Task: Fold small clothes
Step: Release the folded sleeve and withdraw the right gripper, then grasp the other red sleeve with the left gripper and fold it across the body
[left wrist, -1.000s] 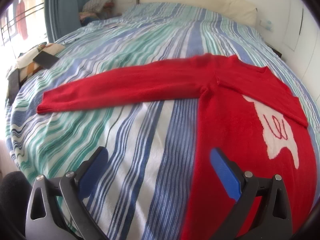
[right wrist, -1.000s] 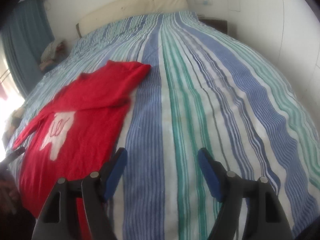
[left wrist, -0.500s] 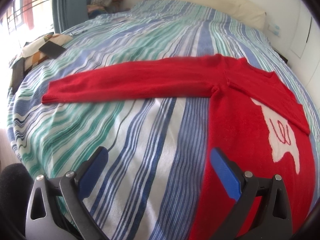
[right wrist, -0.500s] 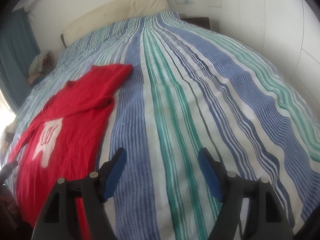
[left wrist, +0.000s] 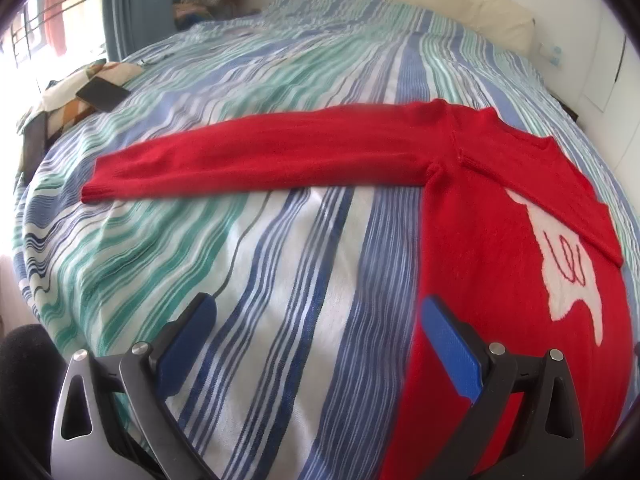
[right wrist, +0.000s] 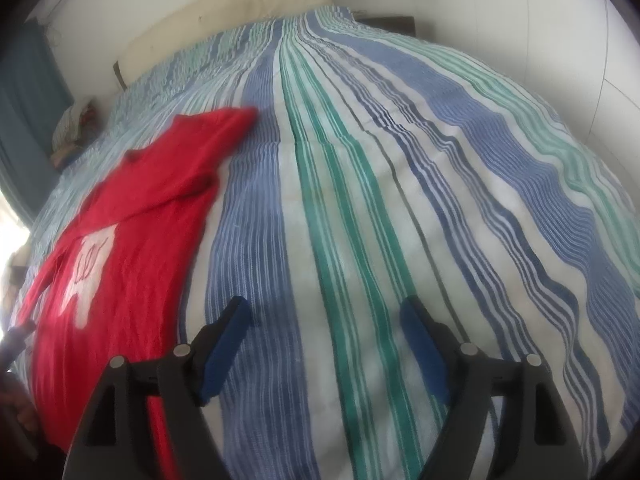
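Observation:
A red sweater (left wrist: 492,240) with a white motif lies flat on the striped bedspread (left wrist: 280,280). One long sleeve (left wrist: 260,156) stretches out to the left; the other sleeve is folded across the chest. My left gripper (left wrist: 320,320) hovers open over the bedspread near the sweater's lower left edge, its right finger over the red cloth. In the right wrist view the same sweater (right wrist: 120,240) lies at the left. My right gripper (right wrist: 324,320) hangs above bare bedspread to the right of it, its jaws opening with nothing between them.
A cream headboard (right wrist: 224,20) and white walls stand at the far end. A patterned cushion with a dark phone (left wrist: 102,92) sits at the bed's left edge, by a blue curtain (left wrist: 160,0). A nightstand (right wrist: 388,24) is at the far right.
Both views have shifted slightly. The sweater has slid leftward in the right wrist view and rightward in the left wrist view. The right jaws stand slightly wider apart.

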The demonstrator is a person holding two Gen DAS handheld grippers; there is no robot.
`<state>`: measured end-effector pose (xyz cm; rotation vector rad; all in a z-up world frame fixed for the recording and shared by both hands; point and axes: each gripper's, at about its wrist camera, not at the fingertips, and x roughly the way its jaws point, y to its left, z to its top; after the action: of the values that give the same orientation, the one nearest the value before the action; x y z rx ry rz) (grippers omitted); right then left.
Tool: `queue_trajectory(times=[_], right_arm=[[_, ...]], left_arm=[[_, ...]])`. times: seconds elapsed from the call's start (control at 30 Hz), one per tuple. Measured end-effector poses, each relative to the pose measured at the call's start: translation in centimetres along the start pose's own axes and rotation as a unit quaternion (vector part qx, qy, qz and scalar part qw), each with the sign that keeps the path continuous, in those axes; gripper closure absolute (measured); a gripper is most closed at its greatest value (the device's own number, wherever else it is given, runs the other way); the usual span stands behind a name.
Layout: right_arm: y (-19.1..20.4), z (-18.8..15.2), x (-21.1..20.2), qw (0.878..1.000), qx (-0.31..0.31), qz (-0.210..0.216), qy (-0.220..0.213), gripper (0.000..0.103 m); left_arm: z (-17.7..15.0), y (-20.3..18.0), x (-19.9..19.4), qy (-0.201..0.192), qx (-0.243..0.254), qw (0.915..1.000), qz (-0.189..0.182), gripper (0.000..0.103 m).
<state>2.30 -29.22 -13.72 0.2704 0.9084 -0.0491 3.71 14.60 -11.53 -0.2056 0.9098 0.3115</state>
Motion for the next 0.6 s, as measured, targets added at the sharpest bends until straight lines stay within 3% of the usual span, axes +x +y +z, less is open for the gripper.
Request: queue_trajectory(times=[0.07, 0.13, 0.23, 0.33, 0.4, 0.5, 0.6], right_arm=[[0.1, -0.1, 0.0, 1.000, -0.003, -0.002, 0.001, 0.024], [0.1, -0.2, 0.0, 1.000, -0.003, -0.002, 0.001, 0.024], [0.1, -0.2, 0.0, 1.000, 0.000, 0.000, 0.002, 0.024], [0.2, -0.2, 0.0, 1.000, -0.001, 0.000, 0.003, 0.024], [0.1, -0.2, 0.0, 1.000, 0.001, 0.001, 0.002, 0.024], [0.1, -0.1, 0.0, 1.000, 0.007, 0.003, 0.002, 0.024], [0.0, -0.1, 0.0, 1.000, 0.011, 0.004, 0.001, 0.024]], left_arm=[[0.2, 0.2, -0.3, 0.011, -0.001, 0.9998, -0.016, 0.001], [1.3, 0.9, -0.9, 0.020, -0.004, 0.9982, -0.056, 0.001], [4.9, 3.8, -2.0, 0.016, -0.015, 0.9945, -0.102, 0.001], [9.3, 8.4, -2.2, 0.025, -0.026, 0.9928, -0.114, 0.001], [11.7, 12.2, -1.4, 0.044, -0.040, 0.9928, -0.104, 0.001], [13.6, 18.2, 0.7, 0.075, -0.071, 0.9931, -0.055, 0.002], [13.8, 22.8, 3.2, 0.119, -0.127, 0.9834, -0.052, 0.002]])
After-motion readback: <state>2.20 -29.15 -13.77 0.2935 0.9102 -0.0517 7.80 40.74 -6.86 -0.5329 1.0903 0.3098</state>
